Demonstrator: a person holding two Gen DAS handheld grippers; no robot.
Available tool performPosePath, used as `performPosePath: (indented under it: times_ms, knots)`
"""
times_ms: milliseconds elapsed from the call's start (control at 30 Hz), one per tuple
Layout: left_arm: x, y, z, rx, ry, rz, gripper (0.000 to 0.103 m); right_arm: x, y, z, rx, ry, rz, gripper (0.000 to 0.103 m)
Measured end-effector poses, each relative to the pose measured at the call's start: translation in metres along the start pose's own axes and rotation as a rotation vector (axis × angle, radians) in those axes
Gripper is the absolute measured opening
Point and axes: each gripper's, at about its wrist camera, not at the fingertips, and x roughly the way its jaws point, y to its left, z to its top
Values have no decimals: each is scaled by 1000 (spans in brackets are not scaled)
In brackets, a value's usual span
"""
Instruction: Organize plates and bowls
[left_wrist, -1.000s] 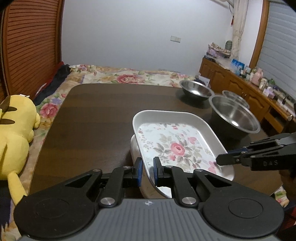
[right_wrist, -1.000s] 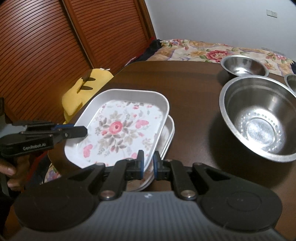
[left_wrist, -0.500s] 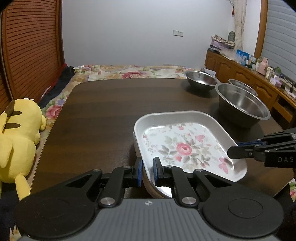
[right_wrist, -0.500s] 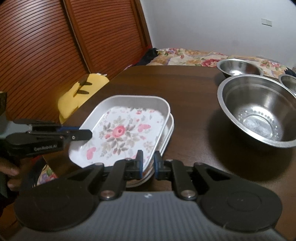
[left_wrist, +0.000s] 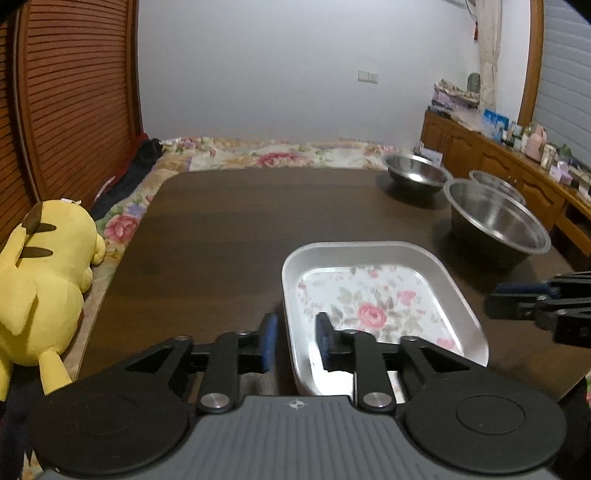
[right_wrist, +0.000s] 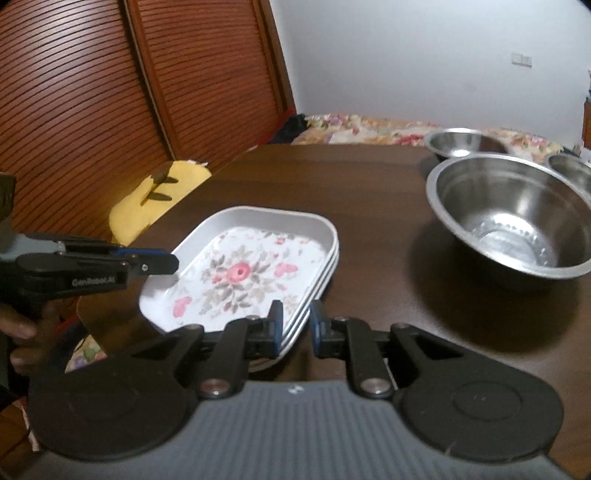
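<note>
A stack of white rectangular floral plates (left_wrist: 373, 302) (right_wrist: 243, 273) lies on the dark wooden table (left_wrist: 240, 221), near its front edge. My left gripper (left_wrist: 293, 341) is open, its fingers astride the stack's near rim. My right gripper (right_wrist: 295, 326) is open, its fingers astride the stack's opposite corner. Each gripper also shows from the side in the other's view: the right one (left_wrist: 517, 299), the left one (right_wrist: 147, 262). A large steel bowl (left_wrist: 495, 218) (right_wrist: 513, 218) stands right of the plates. Two smaller steel bowls (left_wrist: 413, 171) (left_wrist: 495, 181) stand behind it.
A yellow plush toy (left_wrist: 40, 273) lies off the table's left side on a floral bed cover (left_wrist: 273, 155). Slatted wooden doors (right_wrist: 110, 110) stand to the left. A wooden sideboard (left_wrist: 517, 173) with small items runs along the right wall.
The top plate came down flat onto the stack. Both grippers opened from shut on its rim and let it go.
</note>
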Motion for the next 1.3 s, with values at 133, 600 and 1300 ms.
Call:
performPosePath:
  times_ms: [133,600,1300]
  knots:
    - [-5,-9,10,21,-69,-4,58,-25,-11,9,-9,-92,-27,35]
    - [26,-82,48,86,-144,-113,88,-84,-102,26,-8,-305,-216,90]
    - [82,-155,69,144,-131,-263,75,-43,-158,2,102,-334,-253,88]
